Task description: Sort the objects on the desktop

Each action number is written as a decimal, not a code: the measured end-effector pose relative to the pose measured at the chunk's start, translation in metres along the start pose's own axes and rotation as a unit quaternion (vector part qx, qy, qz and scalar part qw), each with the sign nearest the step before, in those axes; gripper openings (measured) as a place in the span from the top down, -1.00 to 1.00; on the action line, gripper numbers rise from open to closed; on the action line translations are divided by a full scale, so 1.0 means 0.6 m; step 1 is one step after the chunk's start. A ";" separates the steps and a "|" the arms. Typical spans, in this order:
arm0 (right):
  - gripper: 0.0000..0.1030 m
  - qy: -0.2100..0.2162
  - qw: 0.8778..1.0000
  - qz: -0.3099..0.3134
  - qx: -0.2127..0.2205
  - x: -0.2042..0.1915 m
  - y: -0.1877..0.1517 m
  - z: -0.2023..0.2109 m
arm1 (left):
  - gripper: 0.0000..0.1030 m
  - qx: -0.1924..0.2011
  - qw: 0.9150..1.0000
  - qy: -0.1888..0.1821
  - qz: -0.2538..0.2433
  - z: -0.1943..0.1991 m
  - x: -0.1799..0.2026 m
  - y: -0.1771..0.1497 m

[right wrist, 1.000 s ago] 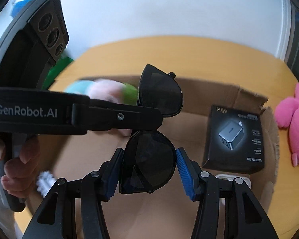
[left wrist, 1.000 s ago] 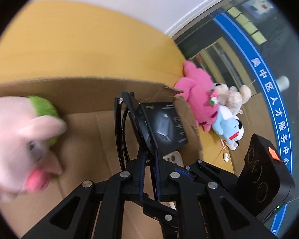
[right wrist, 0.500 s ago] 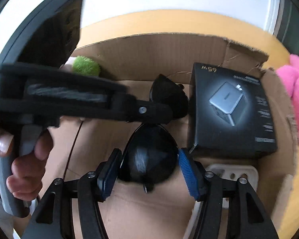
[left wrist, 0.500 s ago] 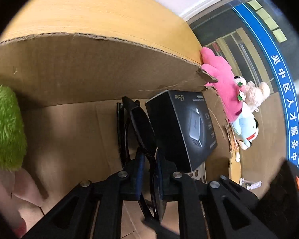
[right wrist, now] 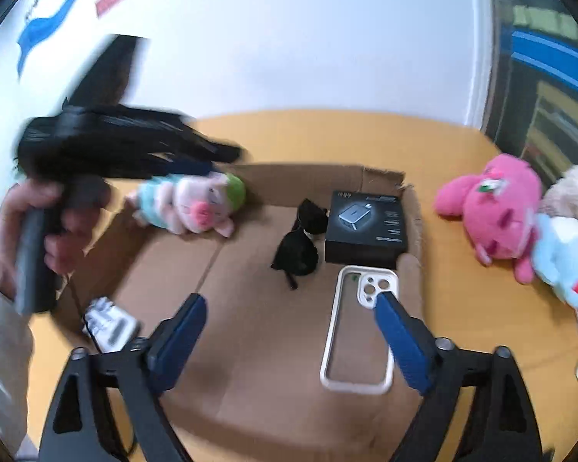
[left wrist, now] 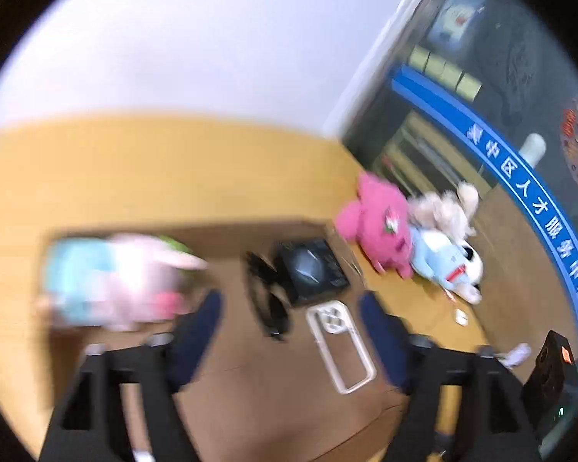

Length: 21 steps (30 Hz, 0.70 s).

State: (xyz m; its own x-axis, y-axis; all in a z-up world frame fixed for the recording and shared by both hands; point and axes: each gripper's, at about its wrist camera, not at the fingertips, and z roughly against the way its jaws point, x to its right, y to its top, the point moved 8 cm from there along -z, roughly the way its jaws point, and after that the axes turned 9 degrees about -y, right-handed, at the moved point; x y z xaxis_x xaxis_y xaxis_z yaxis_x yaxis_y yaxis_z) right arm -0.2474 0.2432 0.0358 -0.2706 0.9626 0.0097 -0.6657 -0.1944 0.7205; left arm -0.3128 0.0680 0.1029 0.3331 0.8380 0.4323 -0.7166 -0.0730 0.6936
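Observation:
Black sunglasses lie in the open cardboard box, next to a black charger box; they also show in the left wrist view. A clear phone case lies in front of the charger box. A pink pig plush lies at the box's back left. My right gripper is open and empty, raised above the box. My left gripper is open and empty above the box; from the right wrist view it appears blurred at the left.
A pink plush, a light blue plush and a beige plush lie on the yellow table right of the box. A small white object lies at the box's left front. A white wall stands behind.
Both grippers let go of the sunglasses, which now lie in the box beside the charger box. Both grippers opened and pulled up and back from the box.

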 end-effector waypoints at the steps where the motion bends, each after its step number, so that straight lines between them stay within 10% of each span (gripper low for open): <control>1: -0.99 -0.005 1.000 -0.001 0.012 -0.009 -0.006 0.022 | -0.63 0.032 0.999 0.031 -0.022 0.060 0.017 -0.006; 7: -0.99 -0.014 0.999 -0.007 0.036 -0.045 -0.074 0.081 | -0.68 0.096 0.980 0.157 -0.075 0.202 0.002 -0.106; 13: -0.99 -0.032 0.996 -0.017 0.079 -0.077 -0.138 -0.001 | -0.68 0.091 0.970 0.217 -0.067 0.118 -0.066 -0.251; 21: -1.00 -0.067 0.989 -0.030 0.130 -0.063 -0.148 -0.048 | -0.68 0.088 0.967 0.231 -0.053 0.025 -0.121 -0.316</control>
State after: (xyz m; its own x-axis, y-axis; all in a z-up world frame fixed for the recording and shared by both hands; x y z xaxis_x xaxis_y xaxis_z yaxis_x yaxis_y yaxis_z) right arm -0.1981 0.2188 -0.0483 -0.1310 0.9905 0.0409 -0.4711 -0.0985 0.8766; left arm -0.1917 0.0127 -0.0512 0.0596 0.9952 0.0778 -0.5653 -0.0306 0.8243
